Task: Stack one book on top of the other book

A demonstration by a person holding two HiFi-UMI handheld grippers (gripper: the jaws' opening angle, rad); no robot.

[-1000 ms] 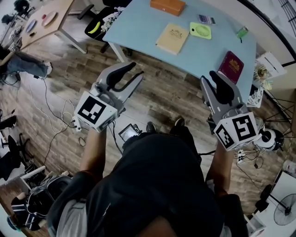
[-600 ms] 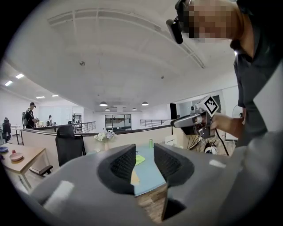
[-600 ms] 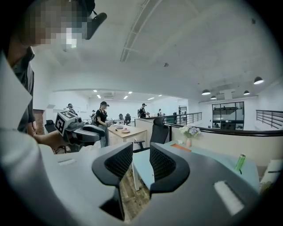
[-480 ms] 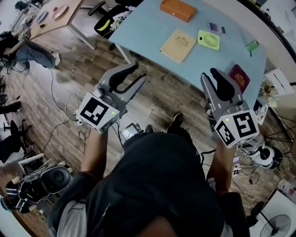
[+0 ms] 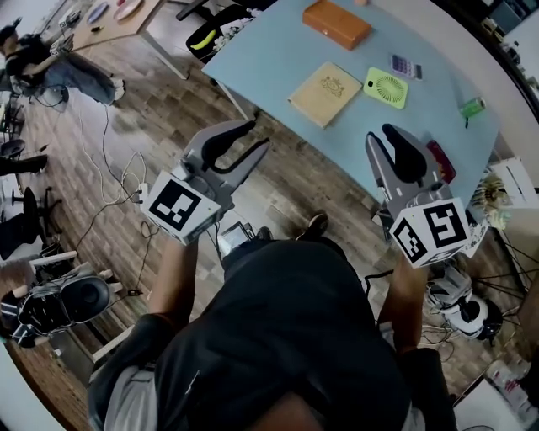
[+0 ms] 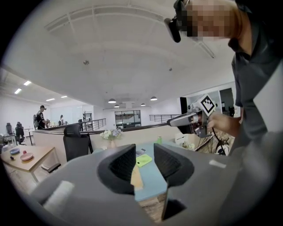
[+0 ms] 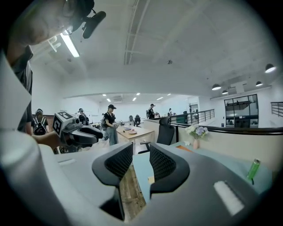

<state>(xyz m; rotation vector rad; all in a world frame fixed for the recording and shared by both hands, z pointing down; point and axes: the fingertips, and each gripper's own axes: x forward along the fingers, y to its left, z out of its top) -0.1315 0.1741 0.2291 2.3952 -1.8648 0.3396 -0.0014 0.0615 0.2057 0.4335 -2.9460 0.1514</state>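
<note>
In the head view a tan book (image 5: 324,93) lies flat near the front edge of the light blue table (image 5: 269,59). A dark red book (image 5: 442,160) lies at the table's right corner, mostly hidden behind my right gripper (image 5: 389,141). My left gripper (image 5: 244,141) hangs over the wooden floor, short of the table. Both are open with nothing between the jaws. In the left gripper view, the left gripper (image 6: 144,161) frames the tan book (image 6: 135,177). In the right gripper view, the right gripper (image 7: 140,161) points at the table's edge.
On the table are an orange box (image 5: 337,23), a green round-grilled fan (image 5: 386,87), a small keypad device (image 5: 403,65) and a green bottle (image 5: 472,106). A black chair (image 5: 206,34) stands at the table's left. Cables (image 5: 109,194) lie on the floor; people are at far desks.
The table has come closer and lower in the head view. The dark red book, fully visible before, is now mostly behind the right gripper. Both grippers stay open.
</note>
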